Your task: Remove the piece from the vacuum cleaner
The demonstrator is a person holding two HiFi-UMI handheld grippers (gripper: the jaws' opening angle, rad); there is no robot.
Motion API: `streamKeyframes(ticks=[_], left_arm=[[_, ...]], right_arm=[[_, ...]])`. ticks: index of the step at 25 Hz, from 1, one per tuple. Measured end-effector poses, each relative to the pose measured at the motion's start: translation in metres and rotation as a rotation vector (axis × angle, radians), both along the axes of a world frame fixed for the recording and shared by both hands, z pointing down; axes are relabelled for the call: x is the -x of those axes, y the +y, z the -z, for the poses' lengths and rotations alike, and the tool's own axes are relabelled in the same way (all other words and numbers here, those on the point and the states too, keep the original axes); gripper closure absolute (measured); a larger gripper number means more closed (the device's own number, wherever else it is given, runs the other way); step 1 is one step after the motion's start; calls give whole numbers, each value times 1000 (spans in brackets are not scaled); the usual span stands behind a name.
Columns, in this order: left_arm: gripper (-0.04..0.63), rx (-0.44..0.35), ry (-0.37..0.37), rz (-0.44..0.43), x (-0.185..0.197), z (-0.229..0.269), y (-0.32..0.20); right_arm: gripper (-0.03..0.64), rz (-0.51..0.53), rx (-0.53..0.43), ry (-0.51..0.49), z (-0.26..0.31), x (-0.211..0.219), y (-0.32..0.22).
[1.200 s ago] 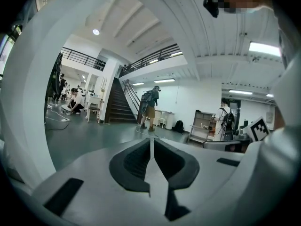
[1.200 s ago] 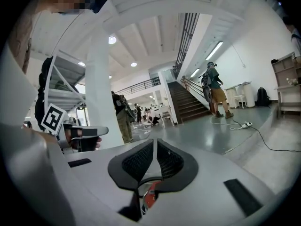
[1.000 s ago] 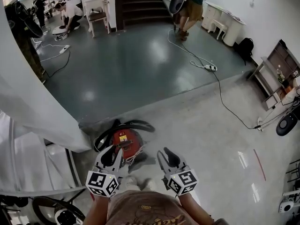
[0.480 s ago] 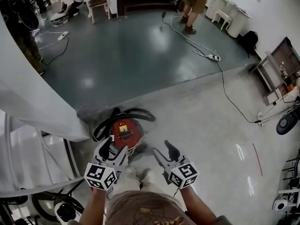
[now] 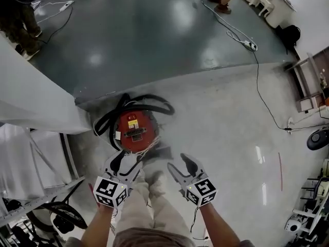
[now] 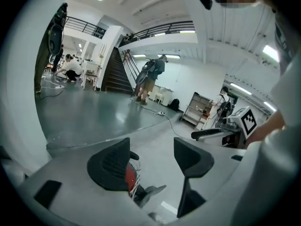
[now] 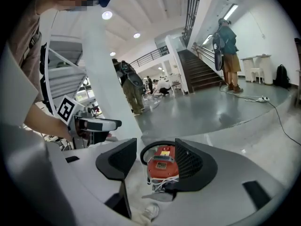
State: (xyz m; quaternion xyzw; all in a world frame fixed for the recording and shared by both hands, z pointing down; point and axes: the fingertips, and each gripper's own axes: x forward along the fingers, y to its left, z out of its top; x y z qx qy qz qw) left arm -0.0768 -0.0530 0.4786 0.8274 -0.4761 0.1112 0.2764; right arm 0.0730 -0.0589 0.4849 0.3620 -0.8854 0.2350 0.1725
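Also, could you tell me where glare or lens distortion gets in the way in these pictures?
Head view: bright glare spots on the dark floor, streaks on the pale floor, yet the vacuum cleaner is sharp. Left gripper view and right gripper view: heavy fisheye bending, black corners; the right hand-held gripper's open jaws frame the vacuum cleaner.

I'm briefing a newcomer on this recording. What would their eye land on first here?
The red vacuum cleaner, ringed by its black hose, sits on the pale floor just ahead of the person's shoes. Nearer the camera, the left hand-held gripper and right hand-held gripper hover side by side, their jaws just opened wide and holding nothing.
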Motion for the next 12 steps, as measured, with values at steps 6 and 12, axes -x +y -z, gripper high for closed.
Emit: streamKeyframes(ticks=[6, 12], left_arm=[[322, 48, 7, -31, -15, -88, -3], [322, 123, -3, -93, -33, -176, 10]], right_arm=[[391, 28, 69, 34, -89, 2, 4], [391, 87, 135, 88, -172, 4, 14]])
